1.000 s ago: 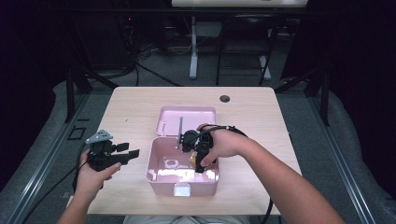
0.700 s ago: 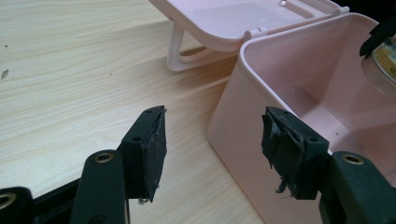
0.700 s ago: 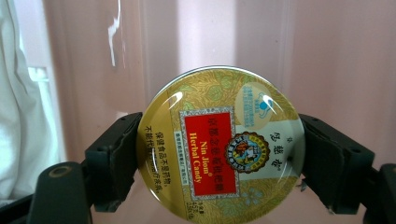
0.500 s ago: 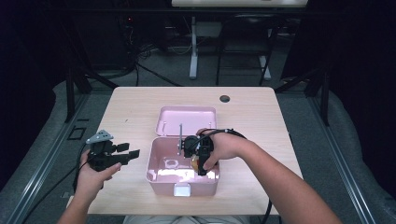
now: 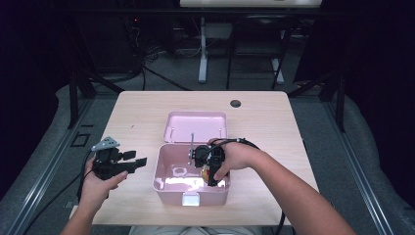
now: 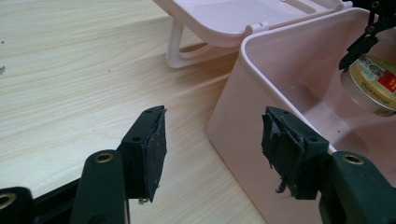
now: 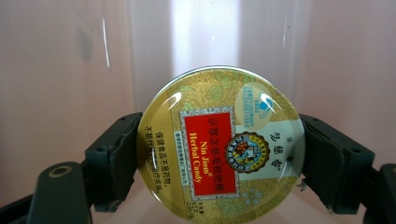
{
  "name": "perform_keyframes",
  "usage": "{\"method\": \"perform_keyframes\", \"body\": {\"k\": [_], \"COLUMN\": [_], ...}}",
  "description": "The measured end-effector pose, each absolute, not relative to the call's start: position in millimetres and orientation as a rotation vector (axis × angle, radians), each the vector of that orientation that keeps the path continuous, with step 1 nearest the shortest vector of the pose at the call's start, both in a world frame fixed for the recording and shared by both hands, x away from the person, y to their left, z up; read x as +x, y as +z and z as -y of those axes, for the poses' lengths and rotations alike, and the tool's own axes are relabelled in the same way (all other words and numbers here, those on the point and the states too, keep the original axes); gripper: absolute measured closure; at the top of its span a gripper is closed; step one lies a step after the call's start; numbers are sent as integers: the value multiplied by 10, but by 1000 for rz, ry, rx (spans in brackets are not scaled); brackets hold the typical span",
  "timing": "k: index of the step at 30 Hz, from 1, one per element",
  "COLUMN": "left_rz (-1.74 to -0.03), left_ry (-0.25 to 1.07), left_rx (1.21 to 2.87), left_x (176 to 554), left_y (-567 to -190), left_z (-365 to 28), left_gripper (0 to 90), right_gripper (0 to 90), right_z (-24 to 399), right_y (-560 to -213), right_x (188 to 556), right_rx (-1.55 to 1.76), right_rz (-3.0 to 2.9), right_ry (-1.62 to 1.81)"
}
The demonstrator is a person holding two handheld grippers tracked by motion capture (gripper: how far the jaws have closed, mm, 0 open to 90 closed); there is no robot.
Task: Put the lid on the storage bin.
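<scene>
A pink plastic box stands open on the wooden table, its lid folded back. My right gripper reaches down inside the box and is shut on a round gold candy tin with a red label; its jaws press the tin's left and right edges. The tin hangs just above the box floor. My left gripper hovers over the table just left of the box, open, nothing between its pads. The box's near wall lies right in front of it.
The wooden table has a small dark round hole near its far edge. A thin metal stay stands between box and lid. Dark floor, cables and stands surround the table.
My right gripper has moved slightly nearer and lower inside the box with the tin. The left gripper has stayed put.
</scene>
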State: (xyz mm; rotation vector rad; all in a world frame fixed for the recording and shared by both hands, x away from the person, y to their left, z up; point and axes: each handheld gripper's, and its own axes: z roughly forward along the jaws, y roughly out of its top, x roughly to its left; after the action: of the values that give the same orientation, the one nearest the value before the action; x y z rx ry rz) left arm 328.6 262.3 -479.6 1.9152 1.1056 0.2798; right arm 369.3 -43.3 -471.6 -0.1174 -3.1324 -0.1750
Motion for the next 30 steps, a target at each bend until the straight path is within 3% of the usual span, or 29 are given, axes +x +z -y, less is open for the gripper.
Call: {"method": "perform_keyframes", "body": {"k": [30], "left_rz": [-1105], "left_ry": [280], "left_rx": [1920], "left_x": [3288], "left_y": [-4811], "left_z": [-2616], "left_gripper": [402], "right_gripper": [198], "right_z": [437], "right_y": [-5036], "right_x": [3724], "right_rx": [-93], "right_rz": [3133], "right_ry": [-106]}}
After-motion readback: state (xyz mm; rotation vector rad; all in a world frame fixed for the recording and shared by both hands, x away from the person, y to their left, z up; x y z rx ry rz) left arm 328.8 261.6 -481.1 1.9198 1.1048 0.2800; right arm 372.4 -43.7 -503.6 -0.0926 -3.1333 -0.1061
